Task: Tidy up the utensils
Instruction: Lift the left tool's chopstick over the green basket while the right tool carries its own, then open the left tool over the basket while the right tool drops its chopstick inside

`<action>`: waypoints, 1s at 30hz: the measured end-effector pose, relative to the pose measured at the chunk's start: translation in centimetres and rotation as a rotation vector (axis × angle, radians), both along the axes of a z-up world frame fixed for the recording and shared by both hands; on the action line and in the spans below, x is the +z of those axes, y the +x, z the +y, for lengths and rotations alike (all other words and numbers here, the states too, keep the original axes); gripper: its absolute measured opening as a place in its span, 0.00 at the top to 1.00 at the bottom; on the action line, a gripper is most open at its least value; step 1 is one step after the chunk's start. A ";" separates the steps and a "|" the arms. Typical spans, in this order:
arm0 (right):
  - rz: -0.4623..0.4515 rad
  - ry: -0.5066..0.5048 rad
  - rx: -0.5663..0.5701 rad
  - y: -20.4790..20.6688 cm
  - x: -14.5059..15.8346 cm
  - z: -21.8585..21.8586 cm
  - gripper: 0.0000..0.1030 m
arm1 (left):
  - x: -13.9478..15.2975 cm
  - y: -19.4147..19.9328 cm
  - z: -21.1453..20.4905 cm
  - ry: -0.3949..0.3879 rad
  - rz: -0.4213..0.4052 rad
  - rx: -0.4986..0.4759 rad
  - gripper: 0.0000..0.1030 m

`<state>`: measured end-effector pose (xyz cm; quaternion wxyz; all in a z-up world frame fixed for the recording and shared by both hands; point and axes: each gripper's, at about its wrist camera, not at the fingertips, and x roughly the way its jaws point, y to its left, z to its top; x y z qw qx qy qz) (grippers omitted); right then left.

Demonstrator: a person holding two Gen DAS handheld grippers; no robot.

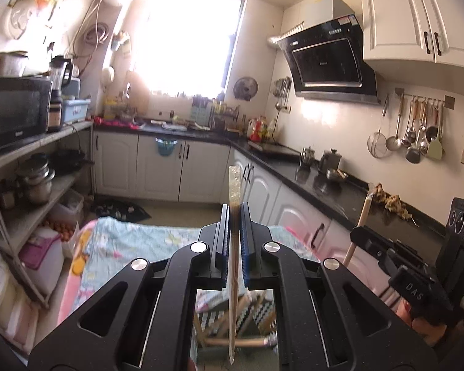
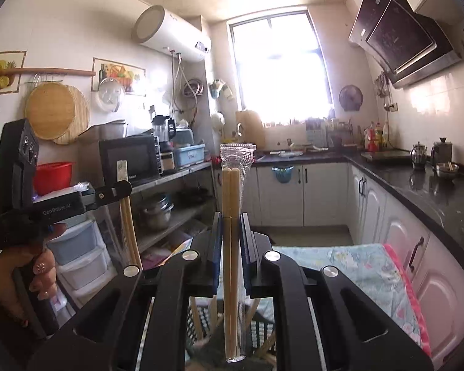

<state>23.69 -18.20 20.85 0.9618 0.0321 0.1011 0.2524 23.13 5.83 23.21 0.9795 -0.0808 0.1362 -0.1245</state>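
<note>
Wooden chopsticks (image 2: 230, 216) stand upright clamped in right tongs (image 2: 231, 225); left tongs (image 1: 233, 225) clamp another pair (image 1: 234, 204).

Blown-out window (image 1: 188, 37) glare, fisheye-warped edges

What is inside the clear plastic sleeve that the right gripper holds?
Inside the clear plastic sleeve stands a pair of pale wooden chopsticks, side by side, tips below its flared open top. The right gripper has its jaws shut on them, hiding the sides of the sleeve's middle part.
</note>
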 end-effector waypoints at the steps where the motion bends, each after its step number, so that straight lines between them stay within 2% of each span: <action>1: -0.003 0.004 -0.003 0.3 0.1 0.1 0.89 | 0.1 0.3 -0.1 -0.001 -0.005 0.002 0.97; 8: 0.002 0.025 -0.055 2.5 -1.2 0.7 0.89 | -1.3 2.6 -0.3 -0.017 -0.006 0.017 0.97; 19: 0.021 -0.005 -0.126 4.7 -6.0 1.6 0.89 | -6.6 4.8 -0.3 -0.020 0.027 0.031 0.97; 30: 0.078 -0.031 -0.141 6.2 -10.1 2.3 0.89 | -10.4 5.9 -0.8 0.003 0.069 0.010 0.97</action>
